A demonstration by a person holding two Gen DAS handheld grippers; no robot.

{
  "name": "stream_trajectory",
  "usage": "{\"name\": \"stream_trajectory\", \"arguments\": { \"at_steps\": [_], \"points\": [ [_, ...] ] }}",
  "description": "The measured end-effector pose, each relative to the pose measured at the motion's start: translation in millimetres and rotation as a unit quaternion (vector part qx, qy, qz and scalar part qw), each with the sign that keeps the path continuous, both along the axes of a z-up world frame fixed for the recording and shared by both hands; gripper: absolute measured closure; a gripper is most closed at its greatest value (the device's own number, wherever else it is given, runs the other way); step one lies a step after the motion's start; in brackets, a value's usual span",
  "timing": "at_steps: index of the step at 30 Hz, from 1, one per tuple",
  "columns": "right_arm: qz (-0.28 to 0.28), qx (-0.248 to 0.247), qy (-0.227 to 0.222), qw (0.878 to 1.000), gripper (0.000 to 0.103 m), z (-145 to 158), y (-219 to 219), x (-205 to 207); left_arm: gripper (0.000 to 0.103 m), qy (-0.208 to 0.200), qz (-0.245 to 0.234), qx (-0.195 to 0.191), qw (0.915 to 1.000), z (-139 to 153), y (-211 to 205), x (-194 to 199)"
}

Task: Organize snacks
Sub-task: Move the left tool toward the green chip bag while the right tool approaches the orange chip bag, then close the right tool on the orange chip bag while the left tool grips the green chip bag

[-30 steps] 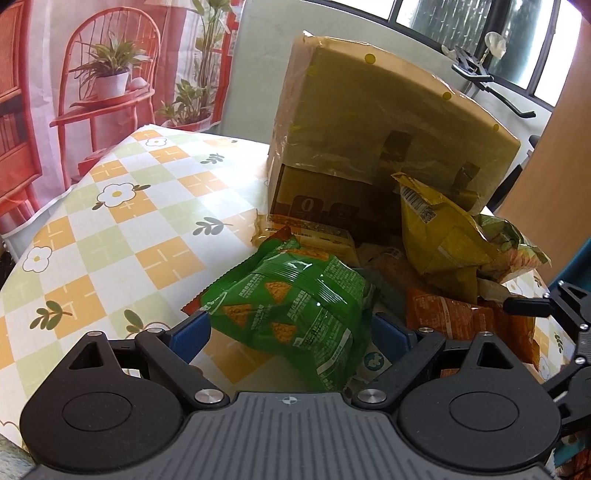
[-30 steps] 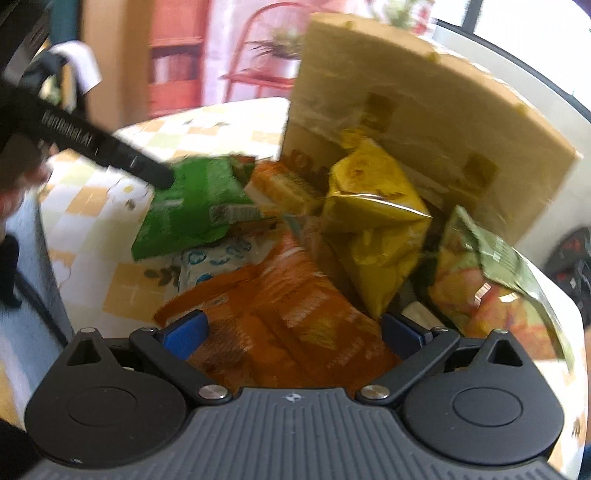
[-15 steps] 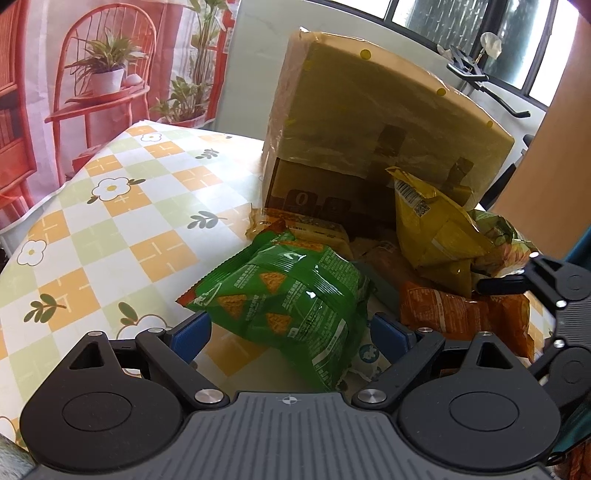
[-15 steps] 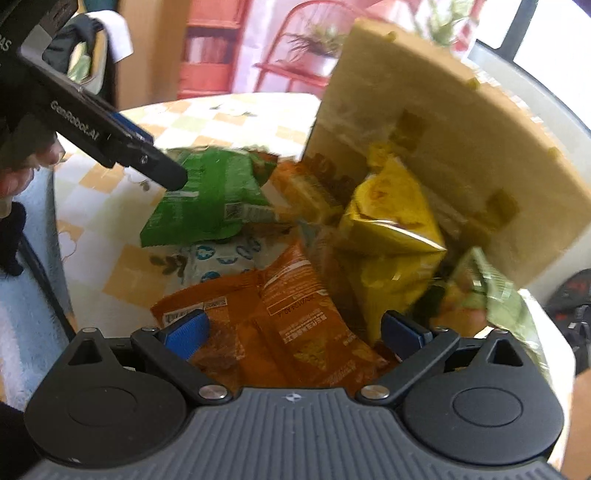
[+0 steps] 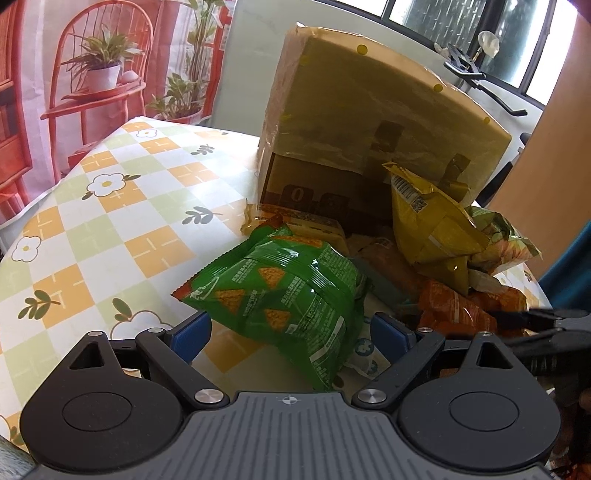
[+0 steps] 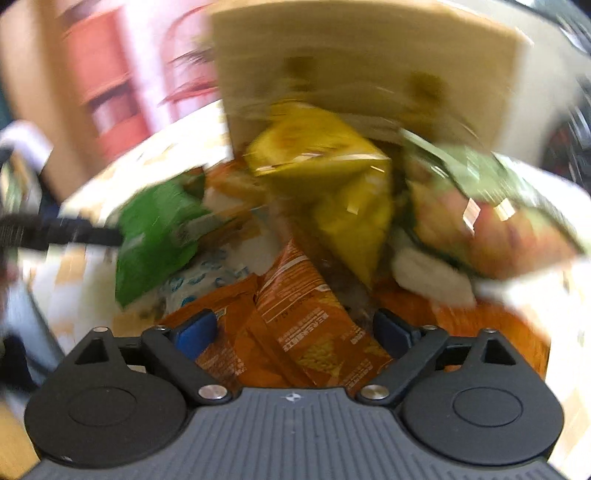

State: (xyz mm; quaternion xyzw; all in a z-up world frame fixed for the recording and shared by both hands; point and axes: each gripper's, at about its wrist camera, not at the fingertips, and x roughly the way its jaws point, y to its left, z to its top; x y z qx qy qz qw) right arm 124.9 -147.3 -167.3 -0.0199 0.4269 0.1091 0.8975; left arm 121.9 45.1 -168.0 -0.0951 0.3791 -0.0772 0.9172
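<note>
Both sets of jaws apart: left gripper (image 5: 289, 328) straddles the green bag (image 5: 284, 295) unpressed, right gripper (image 6: 293, 328) has just been closing around the orange packet (image 6: 306, 332) (blurred) — a hasty pinch could crush chips or drag neighbours off the bench (image 5: 110, 221).

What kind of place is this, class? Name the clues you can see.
Probably a home dining or living area: a round table under a floral checked tablecloth, snack bags like the green chip bag, and windows behind the cardboard box.

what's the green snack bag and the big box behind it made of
Green snack bag: likely thin plastic film, glossy; it shows bright highlights and crinkles. Big box: looks like cardboard, tan and matte, with tape patches and a shiny clear wrap or tape at its edges.
</note>
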Motion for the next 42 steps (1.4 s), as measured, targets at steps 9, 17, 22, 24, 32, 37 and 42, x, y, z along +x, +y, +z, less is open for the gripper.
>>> {"name": "stream_trajectory", "arguments": {
  "at_steps": [9, 17, 22, 24, 32, 37, 42],
  "points": [
    [-0.035, 0.033, -0.006, 0.999, 0.016, 18, -4, -2, 0.009, -0.006, 0.004, -0.009, 0.9999, 3, 3, -4],
    [0.173, -0.116, -0.061, 0.976, 0.009, 17, 26, -26, 0.009, -0.011, 0.002, -0.017, 0.9998, 4, 5, -8],
    [0.22, -0.133, -0.032, 0.966, 0.007, 1, 25, -24, 0.009, -0.01, 0.004, -0.021, 0.9997, 4, 7, -9],
    [0.225, -0.13, -0.028, 0.965, 0.007, -3, 24, -24, 0.009, -0.01, 0.003, -0.021, 0.9997, 4, 7, -9],
    [0.202, -0.102, -0.009, 0.974, 0.009, -13, 23, -20, 0.009, -0.005, 0.004, -0.019, 0.9998, 2, 8, -8],
    [0.157, -0.063, -0.027, 0.985, 0.022, -8, 19, -27, 0.009, 0.004, 0.01, -0.015, 0.9998, 0, 9, -5],
    [0.095, -0.043, -0.053, 0.993, 0.024, -7, 15, -35, 0.009, 0.009, 0.021, -0.017, 0.9996, 2, 15, 5]
  ]
}}
